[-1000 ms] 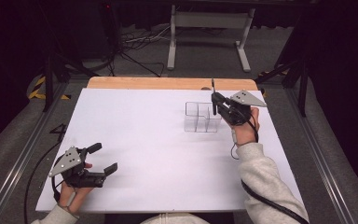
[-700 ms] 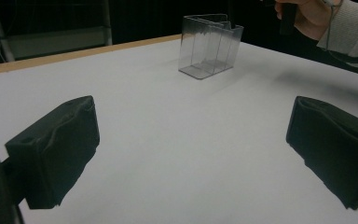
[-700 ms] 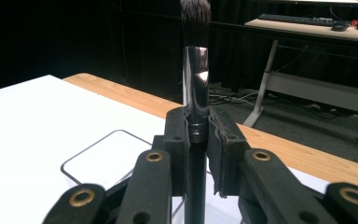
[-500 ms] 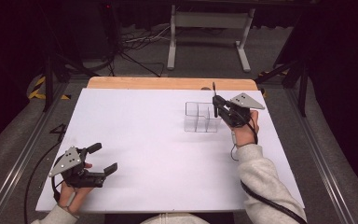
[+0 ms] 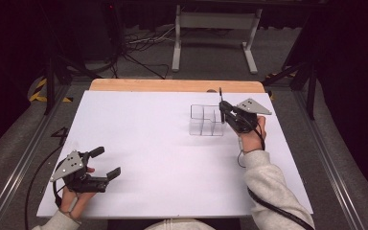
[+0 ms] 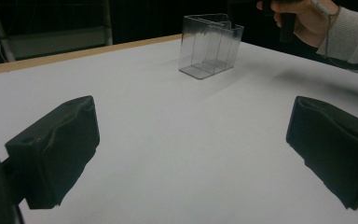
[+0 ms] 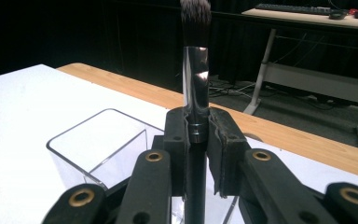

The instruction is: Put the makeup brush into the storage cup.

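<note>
left gripper (image 5: 106, 164): near edge of the table, well apart from the organizer, jaws spread wide, holding nothing
table (image 5: 143, 134): white sheet over a wood top, wood strip at the far edge
organizer (image 5: 207, 120): one clear plastic box with dividers, far right part of the sheet; contents can't be made out
right gripper (image 5: 222, 114): at the organizer's right end, jaws clamped on brush
brush (image 7: 195, 70): one, upright, bristles up, over the organizer
room: dark, floor cables, grey stand beyond the organizer
</note>
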The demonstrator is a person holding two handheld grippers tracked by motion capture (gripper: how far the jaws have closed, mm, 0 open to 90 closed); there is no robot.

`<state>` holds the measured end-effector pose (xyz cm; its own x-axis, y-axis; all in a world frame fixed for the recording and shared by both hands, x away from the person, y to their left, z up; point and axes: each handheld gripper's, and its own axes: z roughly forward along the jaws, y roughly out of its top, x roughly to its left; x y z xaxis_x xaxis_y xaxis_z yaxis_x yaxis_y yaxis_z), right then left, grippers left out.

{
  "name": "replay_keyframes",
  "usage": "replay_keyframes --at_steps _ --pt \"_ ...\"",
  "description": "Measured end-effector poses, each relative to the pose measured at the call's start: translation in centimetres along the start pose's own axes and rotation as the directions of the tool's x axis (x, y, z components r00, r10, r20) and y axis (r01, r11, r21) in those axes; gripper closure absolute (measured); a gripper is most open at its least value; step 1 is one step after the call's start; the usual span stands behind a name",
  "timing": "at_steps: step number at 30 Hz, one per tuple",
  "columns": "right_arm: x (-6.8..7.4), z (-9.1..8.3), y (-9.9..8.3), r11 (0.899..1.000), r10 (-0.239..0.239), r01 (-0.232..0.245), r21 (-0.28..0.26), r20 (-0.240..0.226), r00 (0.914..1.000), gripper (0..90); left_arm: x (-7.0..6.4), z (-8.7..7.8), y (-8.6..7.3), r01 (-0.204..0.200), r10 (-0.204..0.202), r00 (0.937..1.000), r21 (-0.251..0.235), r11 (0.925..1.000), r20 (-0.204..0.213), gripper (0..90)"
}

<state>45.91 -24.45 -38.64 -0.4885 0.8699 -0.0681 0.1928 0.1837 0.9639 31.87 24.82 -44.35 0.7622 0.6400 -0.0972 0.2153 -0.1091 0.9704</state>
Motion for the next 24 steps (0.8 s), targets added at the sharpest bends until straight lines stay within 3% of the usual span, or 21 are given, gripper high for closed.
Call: replay_keyframes --at_steps 8,11,19,24 --pt "0.1 -0.2 -0.2 1.0 -0.003 0.004 0.013 -0.016 0.9999 76.5 0.0 0.0 0.0 -0.001 0.001 1.0 0.001 1.0 0.001 3.2" --pt "0.0 -0.3 0.0 1.0 -0.023 0.023 0.003 -0.06 0.9979 56.2 0.0 0.0 0.0 0.004 -0.004 1.0 0.0 1.0 0.001 3.2" --pt "0.1 -1.7 1.1 0.998 -0.004 -0.005 -0.065 -0.137 0.9905 31.8 0.0 0.0 0.0 -0.001 0.001 1.0 0.0 1.0 -0.001 3.2" --pt "-0.1 -3.1 1.8 0.997 0.003 -0.017 -0.076 -0.18 0.9836 17.5 0.0 -0.1 0.1 0.004 -0.004 1.0 -0.002 1.0 0.001 3.2"
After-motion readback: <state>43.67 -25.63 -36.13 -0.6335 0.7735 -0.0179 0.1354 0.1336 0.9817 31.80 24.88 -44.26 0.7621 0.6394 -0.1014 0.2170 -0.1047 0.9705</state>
